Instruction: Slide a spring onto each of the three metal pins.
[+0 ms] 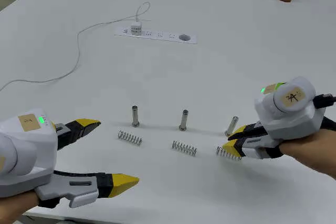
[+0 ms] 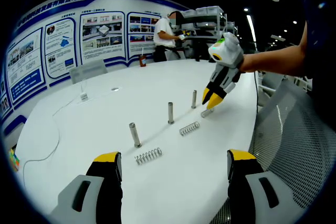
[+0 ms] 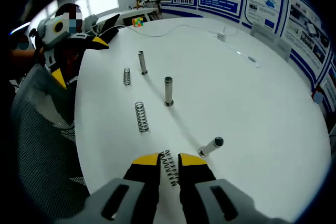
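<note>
On the white tabletop (image 1: 220,77) three short cylindrical metal pins stand in a row, well apart: the left pin (image 1: 135,116), the middle pin (image 1: 184,119) and the right pin (image 1: 231,126), which seems to lean a little in the head view. Just in front of each, on the person's side, lies a small coiled steel wire spring flat on the surface: the left spring (image 1: 129,138), the middle spring (image 1: 184,148) and the right spring (image 3: 169,167). None of the pins carries a spring. The right hand-held gripper (image 3: 168,158), black with yellow tips, is down at the tabletop with its jaws narrow, one on each side of the right spring, which runs lengthwise between them. Whether the pads actually press on the coil cannot be told. The right pin is just beside that gripper's tips. The left hand-held gripper (image 1: 107,153) hangs near the front edge with its jaws spread wide and nothing between them, pointing towards the left spring and apart from it. Farther back lie a long white power strip (image 1: 156,35) and its thin white cable (image 1: 79,40).
</note>
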